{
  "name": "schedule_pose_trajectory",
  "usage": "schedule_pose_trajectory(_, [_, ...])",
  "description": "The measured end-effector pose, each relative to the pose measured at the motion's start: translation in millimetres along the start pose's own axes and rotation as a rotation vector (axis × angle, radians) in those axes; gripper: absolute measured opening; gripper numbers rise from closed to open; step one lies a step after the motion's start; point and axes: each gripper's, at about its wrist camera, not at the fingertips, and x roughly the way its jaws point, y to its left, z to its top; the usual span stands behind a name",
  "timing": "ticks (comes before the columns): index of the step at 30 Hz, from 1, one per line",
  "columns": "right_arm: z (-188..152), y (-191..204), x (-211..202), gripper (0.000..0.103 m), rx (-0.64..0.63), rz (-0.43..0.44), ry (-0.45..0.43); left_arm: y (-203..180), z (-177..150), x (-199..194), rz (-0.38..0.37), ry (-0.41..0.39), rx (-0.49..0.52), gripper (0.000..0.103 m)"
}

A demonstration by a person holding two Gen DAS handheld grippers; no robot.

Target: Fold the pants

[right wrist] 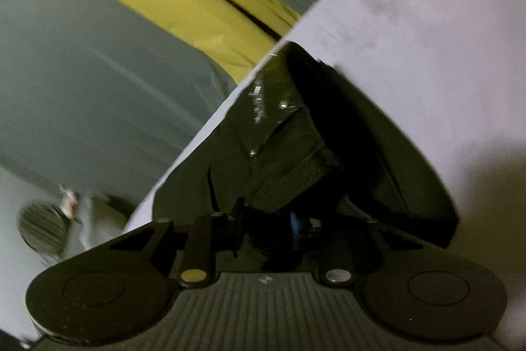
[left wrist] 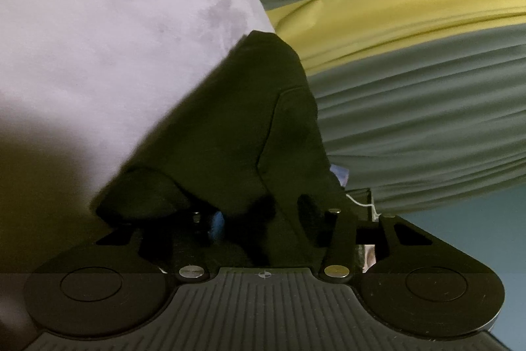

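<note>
Item: black pants [left wrist: 230, 127], bunched on the pale lilac surface [left wrist: 98, 22].

Handling: I would lift both corners level and keep the fabric taut.

Left gripper [left wrist: 236, 219]: buried in cloth, apparently clenched on it.

Right gripper [right wrist: 279, 219]: likewise; pants drape directly over its fingers.

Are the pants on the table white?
No, the pants are black; they lie bunched on the pale lilac table, which is the light thing in the left wrist view.
</note>
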Motion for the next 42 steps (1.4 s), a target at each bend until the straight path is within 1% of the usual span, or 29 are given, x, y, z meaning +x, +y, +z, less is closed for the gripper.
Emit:
schedule_pose_trajectory(3, [1.2, 8.7, -9.3, 0.021, -0.041, -0.002, -0.024, -1.5, -0.8, -1.1, -0.003, -0.002, 0.014, 0.043])
schedule_pose_trajectory(6, [2.6, 13.2, -15.3, 0.02, -0.055, 0.004, -0.034, -3.5, -1.5, -3.4, -0.018, -0.008, 0.029, 0.043])
schedule_pose_trajectory(11, [1.3, 18.3, -18.7, 0.019, -0.082, -0.01, -0.034, -6.1, -1.7, -7.7, -0.028, -0.026, 0.051, 0.039])
schedule_pose_trajectory(14, [2.8, 17.9, -18.3, 0.018, -0.092, 0.001, -0.027, -7.3, -1.8, -12.0, -0.051, -0.036, 0.056, 0.036])
schedule_pose_trajectory(16, [3.5, 16.1, -21.1, 0.018, -0.101, 0.007, -0.022, -10.8, -2.9, -14.9, -0.06, -0.047, 0.08, 0.036])
schedule_pose_trajectory(19, [2.0, 15.3, -26.5, 0.018, -0.114, 0.009, -0.018, -16.0, -4.2, -15.4, -0.05, -0.053, 0.12, 0.036])
schedule_pose_trajectory(26, [1.2, 11.5, -31.2, 0.017, -0.132, -0.006, -0.002, -21.6, -4.8, -14.5, -0.028, -0.052, 0.174, 0.036])
schedule_pose_trajectory(35, [1.8, 5.6, -29.1, 0.018, -0.12, 0.005, 0.01, -20.7, -3.8, -12.3, -0.024, -0.047, 0.191, 0.036])
schedule_pose_trajectory(42, [1.8, -1.1, -28.4, 0.022, -0.075, 0.0, 0.046, -22.4, -4.2, -13.2, -0.018, -0.042, 0.196, 0.036])
